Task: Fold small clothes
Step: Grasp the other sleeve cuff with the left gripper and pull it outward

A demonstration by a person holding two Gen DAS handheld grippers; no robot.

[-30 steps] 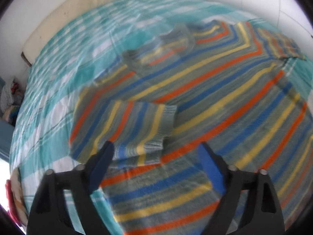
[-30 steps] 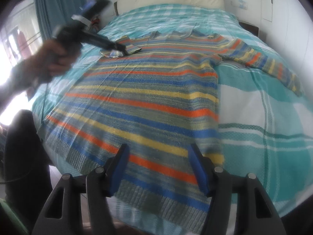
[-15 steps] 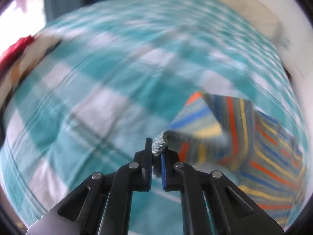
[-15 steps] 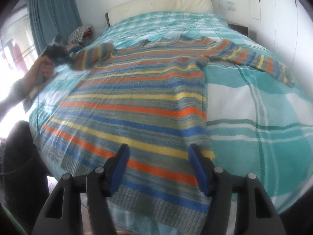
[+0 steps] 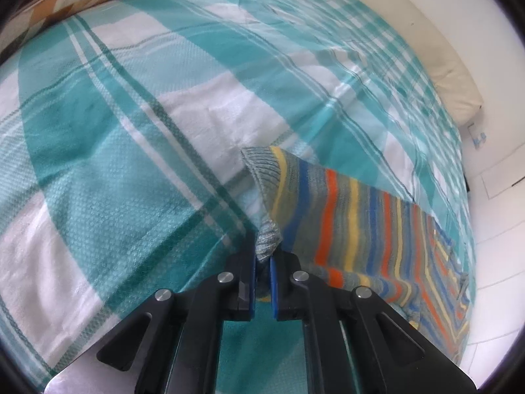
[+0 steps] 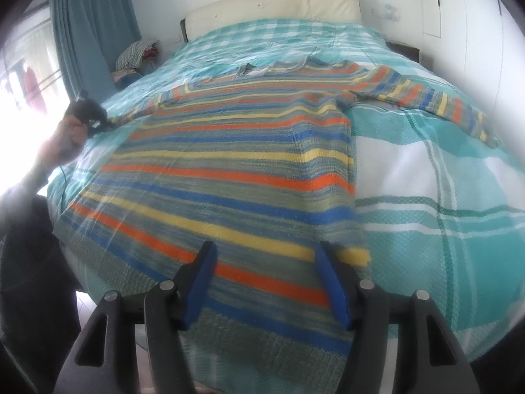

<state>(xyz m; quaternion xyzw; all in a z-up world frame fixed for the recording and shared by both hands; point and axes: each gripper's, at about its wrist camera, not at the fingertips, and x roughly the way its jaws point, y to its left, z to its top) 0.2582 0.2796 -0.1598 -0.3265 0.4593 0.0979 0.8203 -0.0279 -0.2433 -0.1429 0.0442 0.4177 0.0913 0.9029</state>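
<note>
- Bedroom: bed with teal-and-white plaid bedspread [image 6: 426, 177], cream headboard cushion [image 6: 272, 3] at the far end, teal curtain [image 6: 88, 29] at the left.
- Striped knit sweater in orange, blue, yellow and grey-green [image 6: 236, 164] lies flat on the bedspread, hem toward us, neckline toward the cushion.
- Left side: left gripper [image 5: 262, 256] has just clamped down on the grey ribbed cuff [image 5: 267, 241] of the sweater's left sleeve. Jaws nearly closed, cuff pinched between the blue pads.
- Change from a second ago: that sleeve was folded in over the chest; we have now pulled it out sideways onto bare bedspread. Right wrist view shows the person's hand [image 6: 70, 131] at the left bed edge with the sleeve stretched toward it.
- Our read: sleeve is being spread, so the garment is close to flat and the actual folds are not yet begun.
- Middle and right: right gripper [image 6: 265, 279] hovers over the hem, unmoved, jaws roughly half open, nothing between them. Hem lies directly below the fingertips; contact unclear.
- Far right: the other sleeve [image 6: 436, 101] already lies out across the bedspread.
</note>
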